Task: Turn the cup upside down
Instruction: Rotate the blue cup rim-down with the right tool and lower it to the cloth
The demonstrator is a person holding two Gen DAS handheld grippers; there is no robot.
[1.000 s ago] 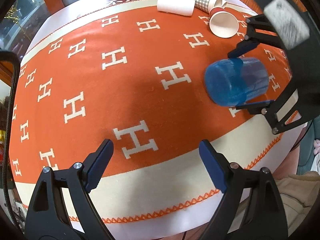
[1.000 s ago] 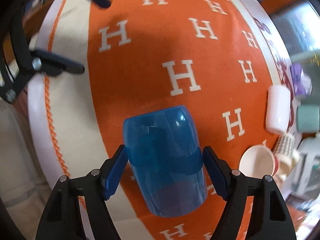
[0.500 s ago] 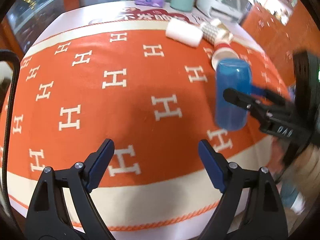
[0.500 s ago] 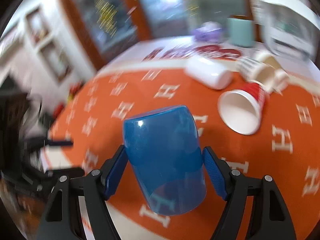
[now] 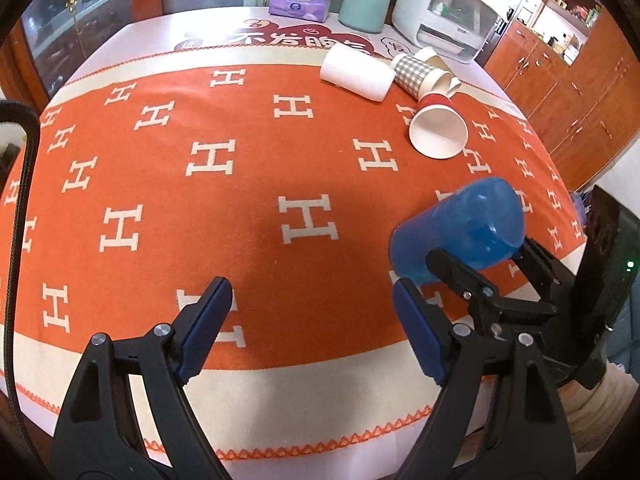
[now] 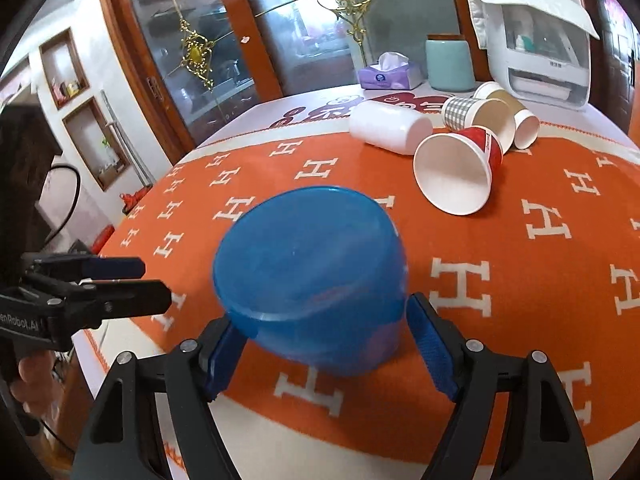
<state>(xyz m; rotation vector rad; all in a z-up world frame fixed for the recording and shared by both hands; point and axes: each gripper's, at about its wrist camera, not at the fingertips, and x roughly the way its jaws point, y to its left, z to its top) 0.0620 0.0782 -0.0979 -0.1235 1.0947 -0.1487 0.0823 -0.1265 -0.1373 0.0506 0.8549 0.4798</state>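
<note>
A translucent blue plastic cup (image 6: pixel 312 276) sits between the jaws of my right gripper (image 6: pixel 328 344), tilted with its closed base facing the camera, just above the orange cloth. In the left wrist view the cup (image 5: pixel 460 228) shows at right, tilted with its base up to the right and its mouth down to the left, held by the right gripper (image 5: pixel 476 268). My left gripper (image 5: pixel 308 320) is open and empty, low over the near part of the cloth (image 5: pixel 240 200). It also shows at the left edge of the right wrist view (image 6: pixel 116 276).
Several cups lie on their sides at the far right of the cloth: a white cup (image 5: pixel 356 72), a checked cup (image 5: pixel 416 74), a red paper cup (image 5: pixel 438 130). Behind stand a tissue box (image 5: pixel 300 2), a teal canister (image 5: pixel 366 6) and a white appliance (image 5: pixel 448 12).
My right gripper has turned the blue cup over, from lying sideways to base tilted upward, and has come down toward the cloth. The left gripper stayed open.
</note>
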